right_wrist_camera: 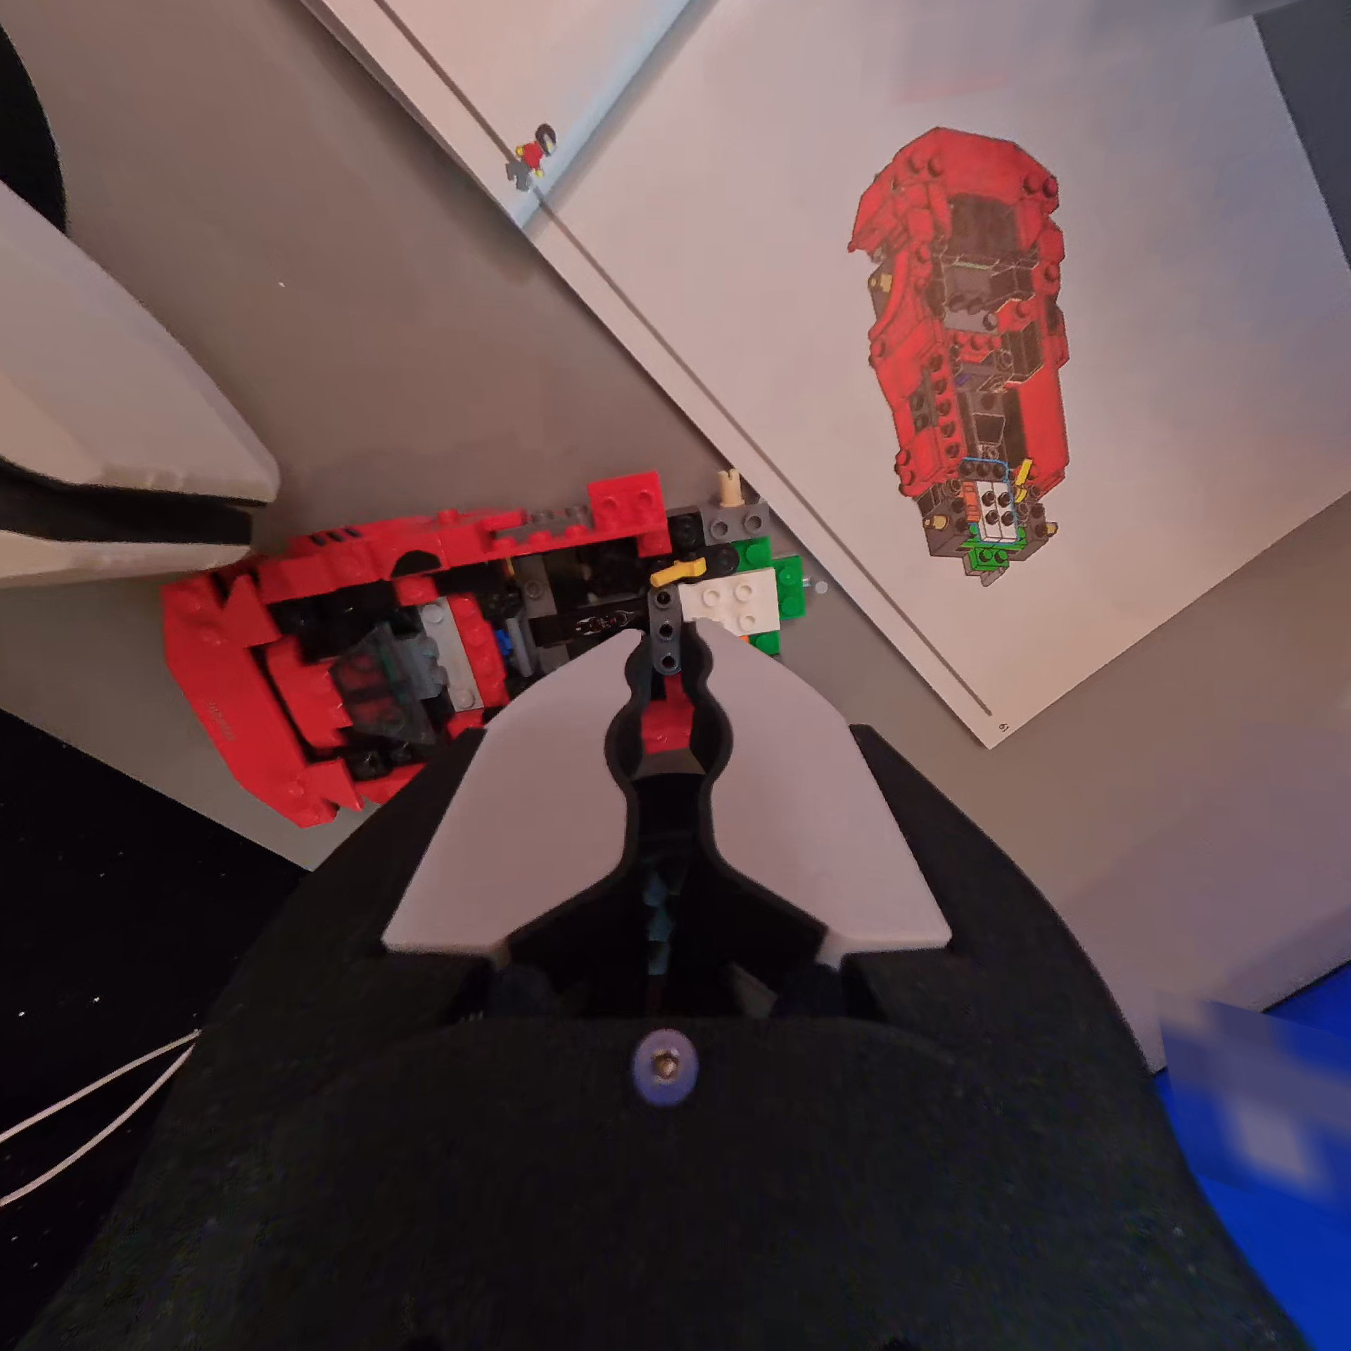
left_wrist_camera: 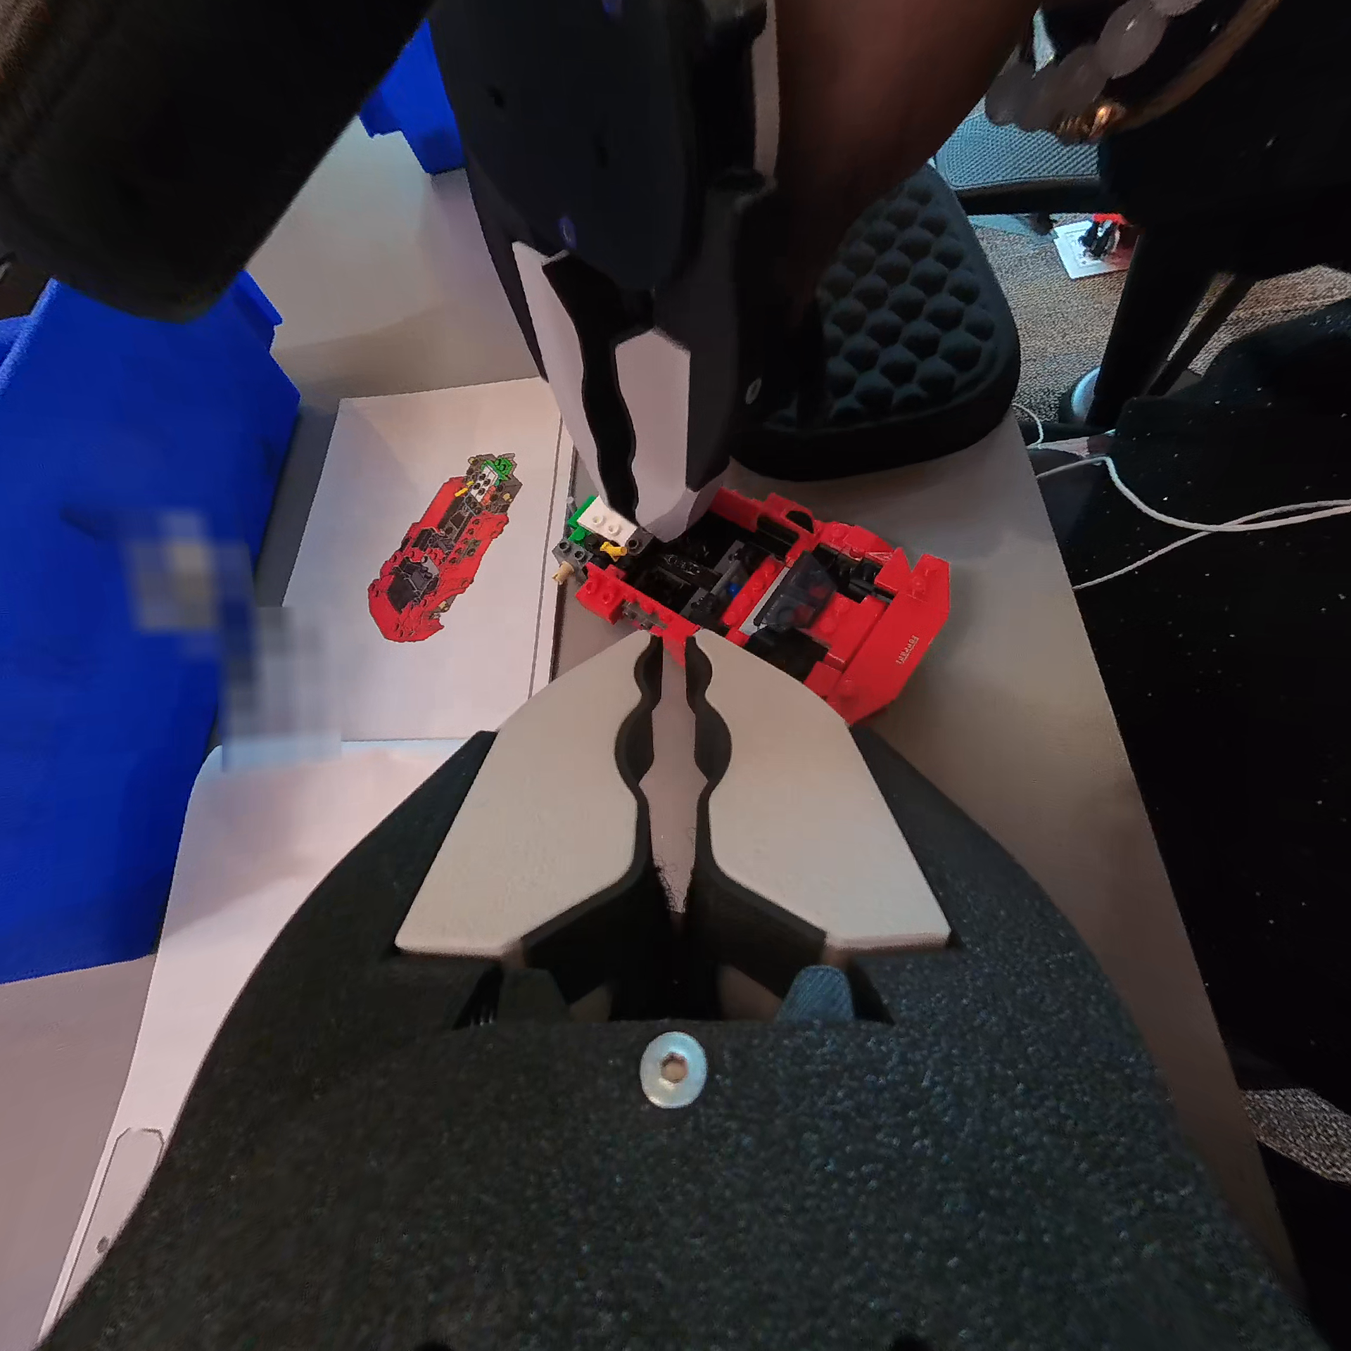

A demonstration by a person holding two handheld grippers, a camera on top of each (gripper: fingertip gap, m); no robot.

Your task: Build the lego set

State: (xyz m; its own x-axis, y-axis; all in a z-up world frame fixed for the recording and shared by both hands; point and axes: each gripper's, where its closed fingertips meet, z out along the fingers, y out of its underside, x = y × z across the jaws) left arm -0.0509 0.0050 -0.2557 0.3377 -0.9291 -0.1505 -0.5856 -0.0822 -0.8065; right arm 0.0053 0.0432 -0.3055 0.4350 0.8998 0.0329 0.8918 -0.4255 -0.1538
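Note:
A half-built red Lego car lies on the grey table, with a white plate and green bricks at its rear end. My left gripper is shut, with its tips against the car's near side wall. My right gripper comes down on the car's rear, next to the white plate. It is shut on a dark grey beam with holes that sits on the car. A yellow pin lies just beyond the beam. The right gripper also shows in the left wrist view.
A printed instruction sheet with a picture of the car lies left of the model, and also shows in the right wrist view. A blue bin stands at the far left. A black cushioned chair and white cables lie beyond the table's right edge. Some 9 cm of space lies between my two pairs of fingers.

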